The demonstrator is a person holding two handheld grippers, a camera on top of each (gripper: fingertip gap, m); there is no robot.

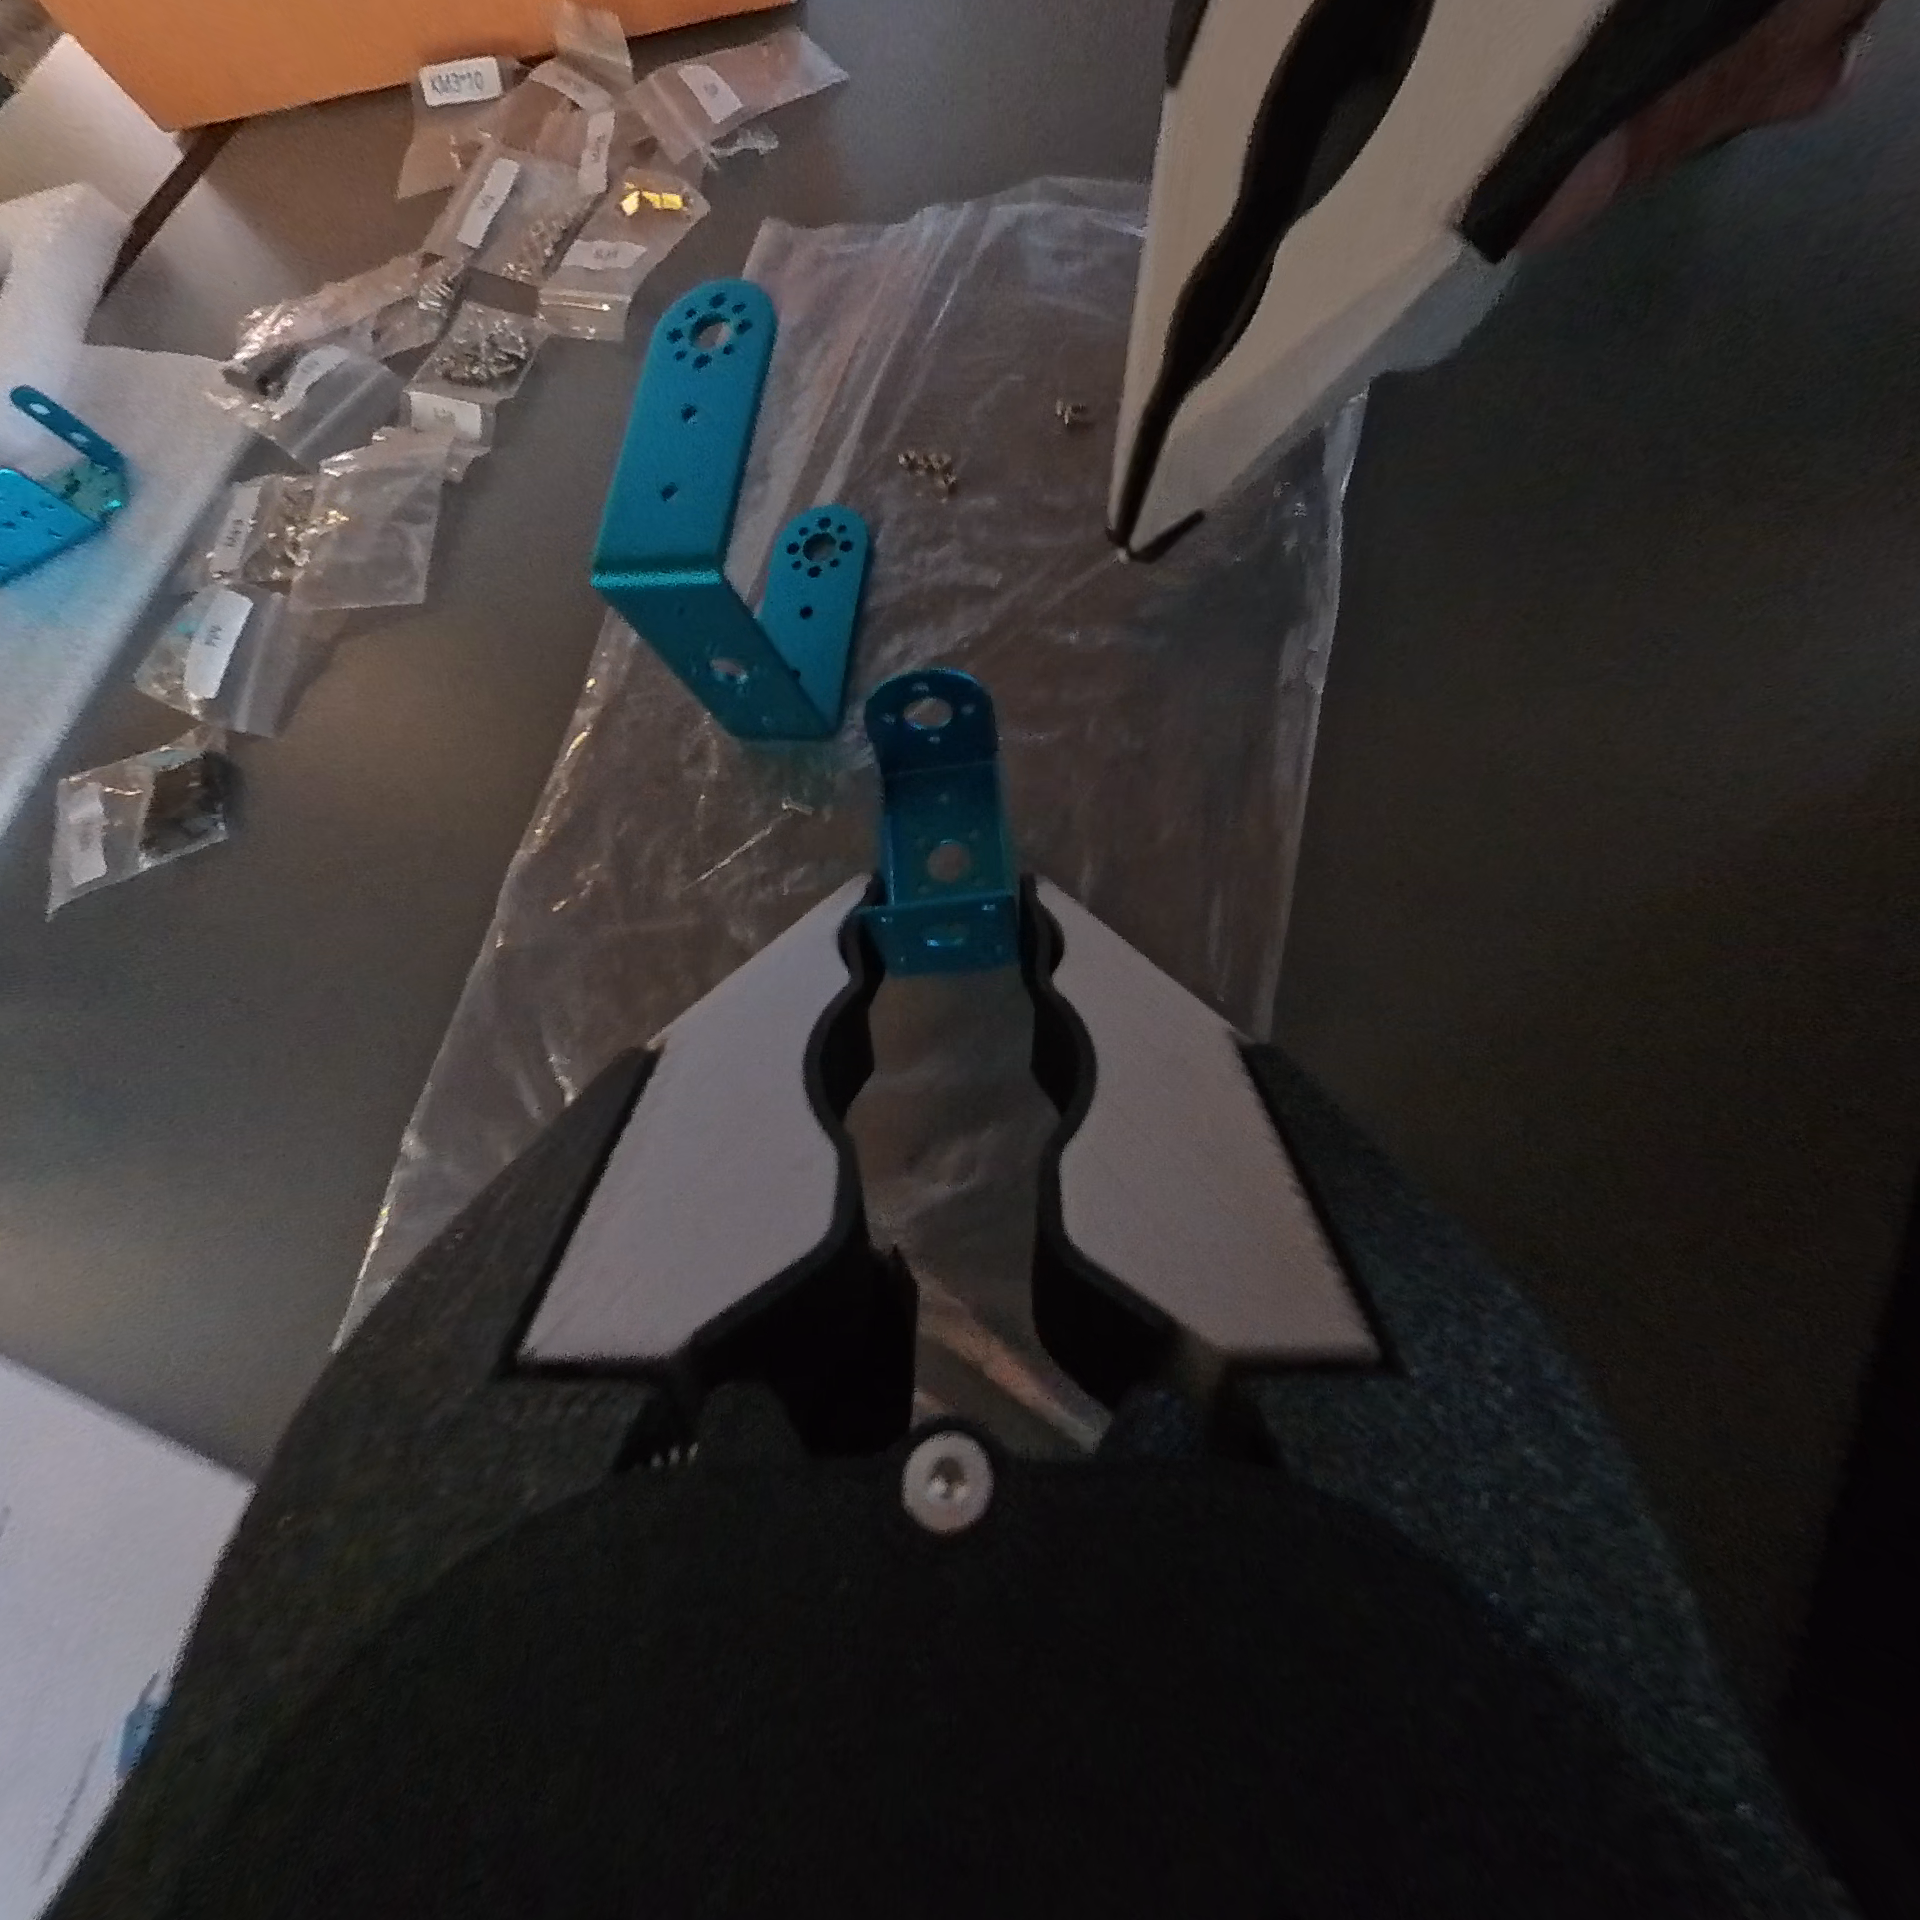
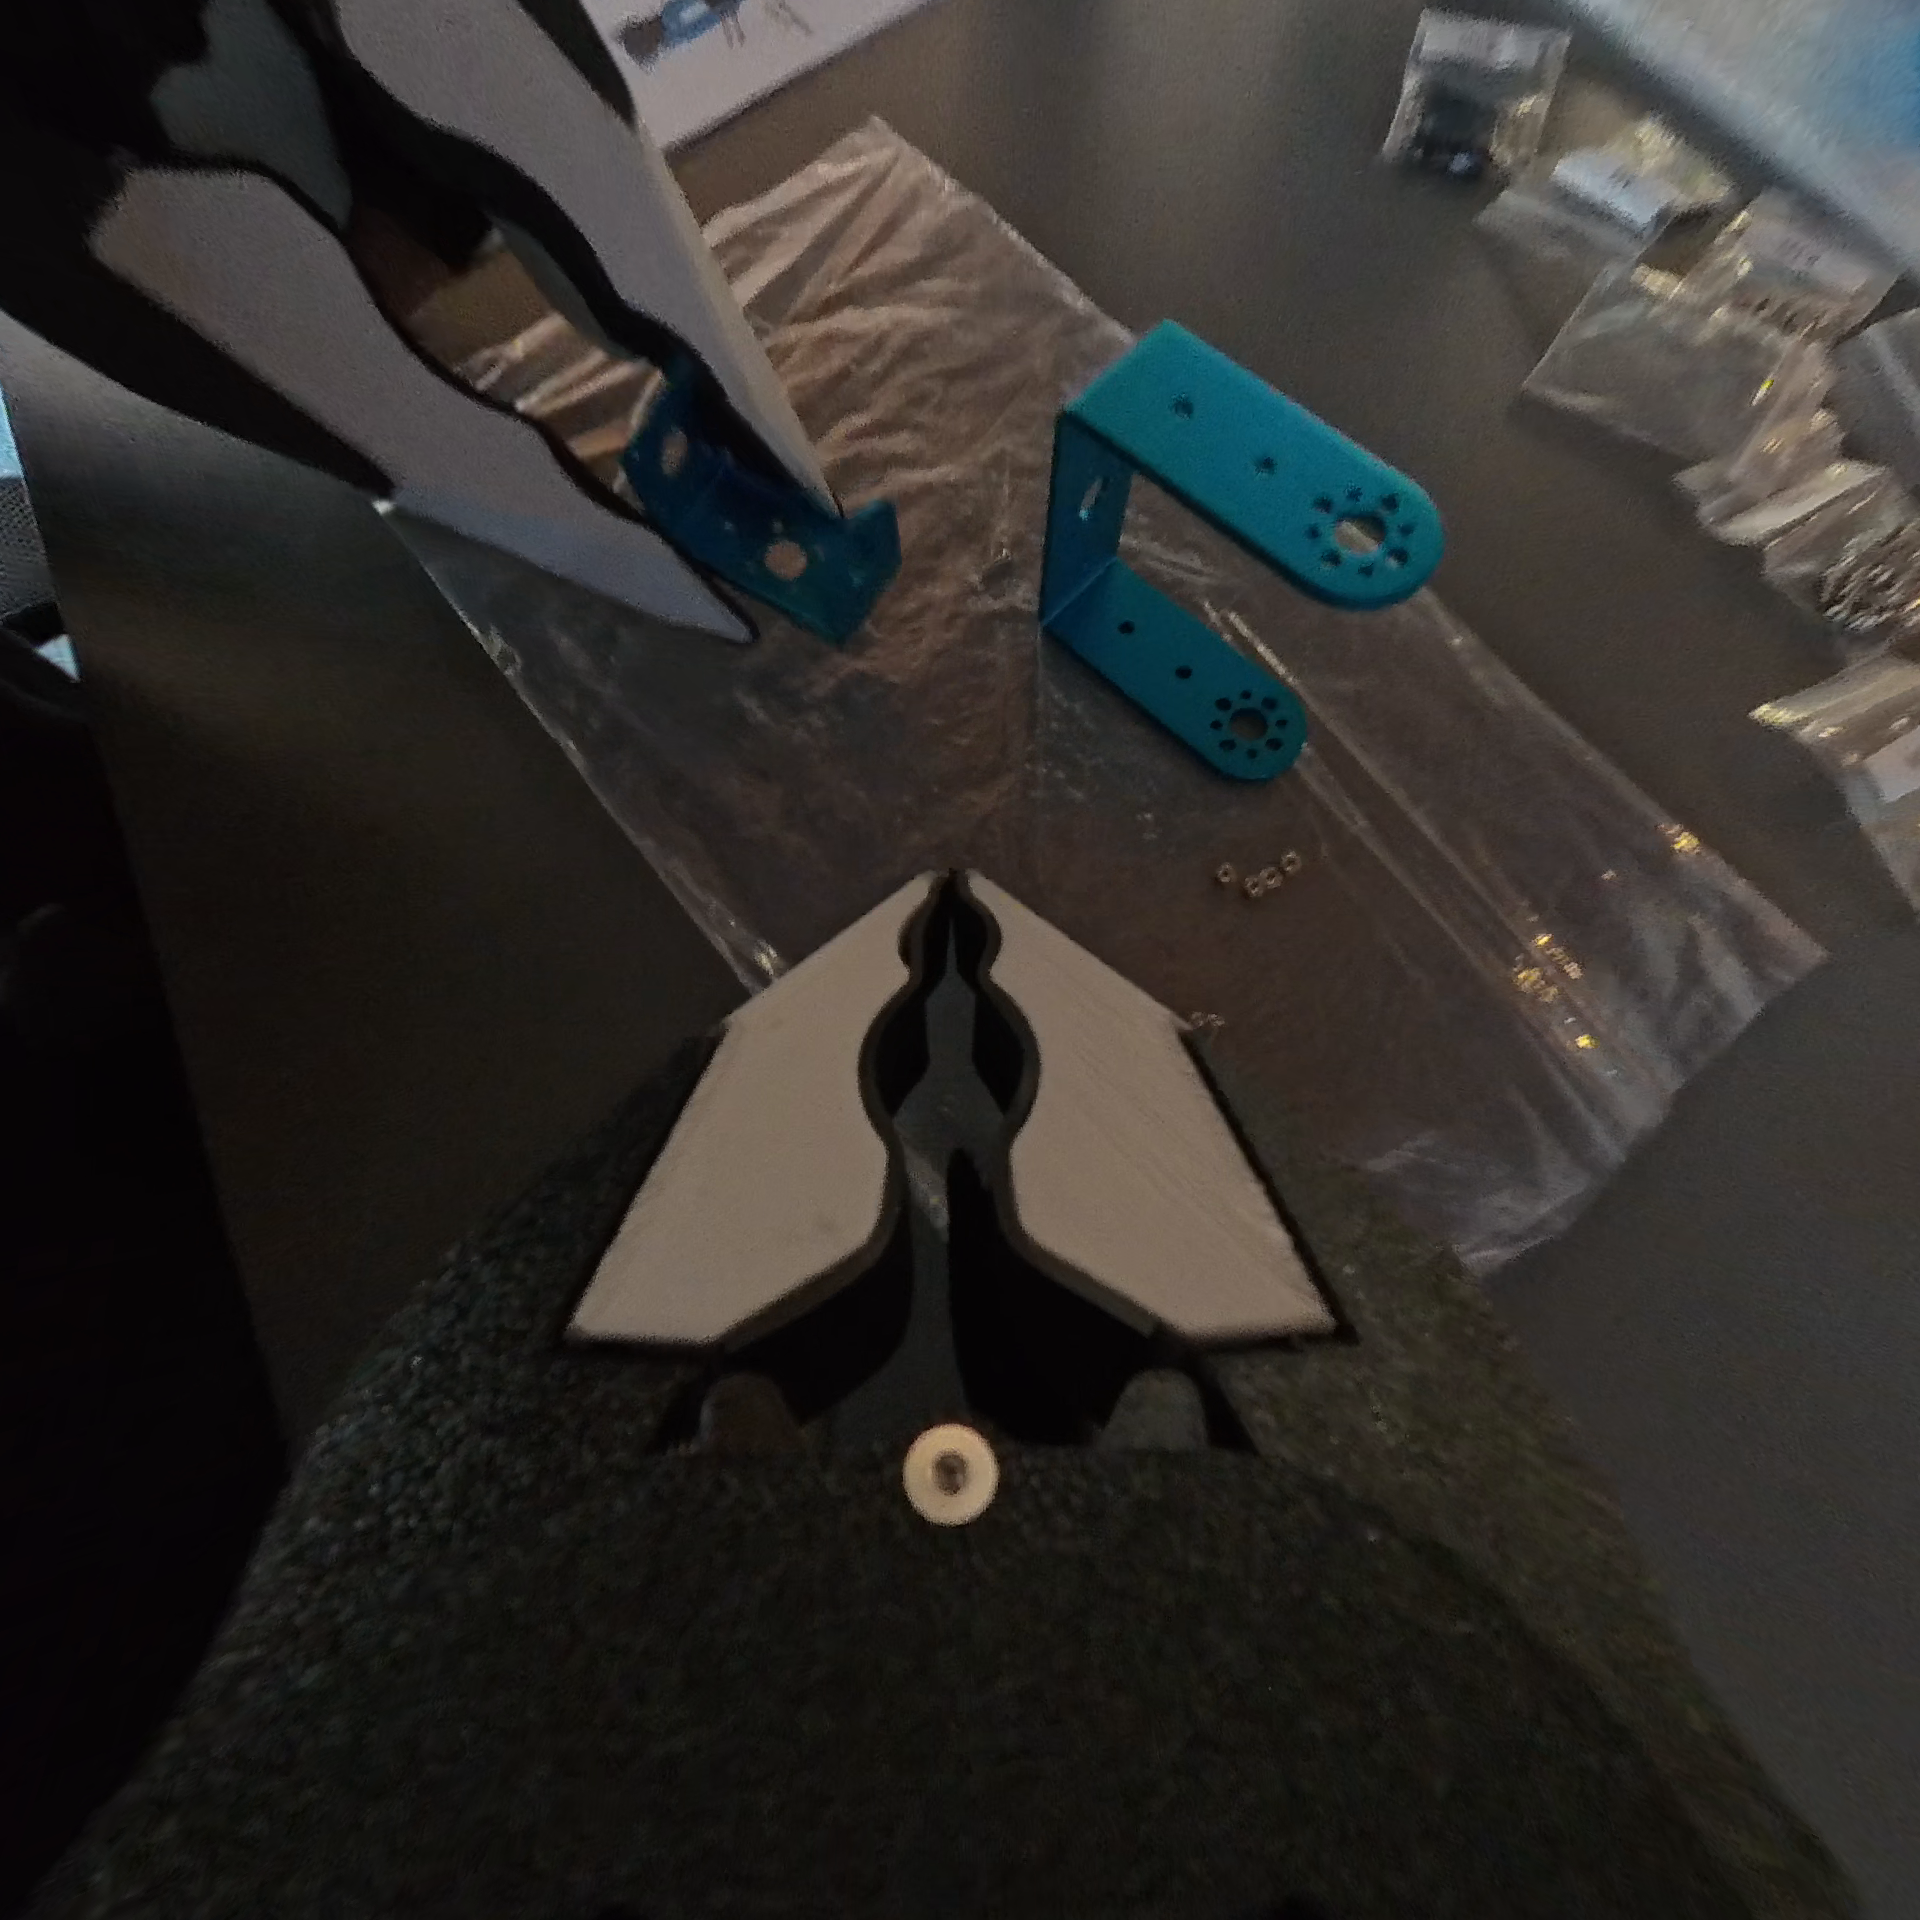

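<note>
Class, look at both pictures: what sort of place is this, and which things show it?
Probably a kit-assembly workbench: blue brackets, small bags of hardware, and loose nuts on a plastic sheet over a dark table.

Small hardware bags (image 1: 343,416) beside an orange box (image 1: 364,52)

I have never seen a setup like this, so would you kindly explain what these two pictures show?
A person holds two hand-held claws, each with a camera looking along its fingers. One picture is from the left claw, which is shut on a small blue metal bracket. The other is from the right claw, shut and empty. On the dark table lies a clear plastic sheet with a larger blue U-shaped bracket and tiny nuts; bags of screws lie beside it.
</note>
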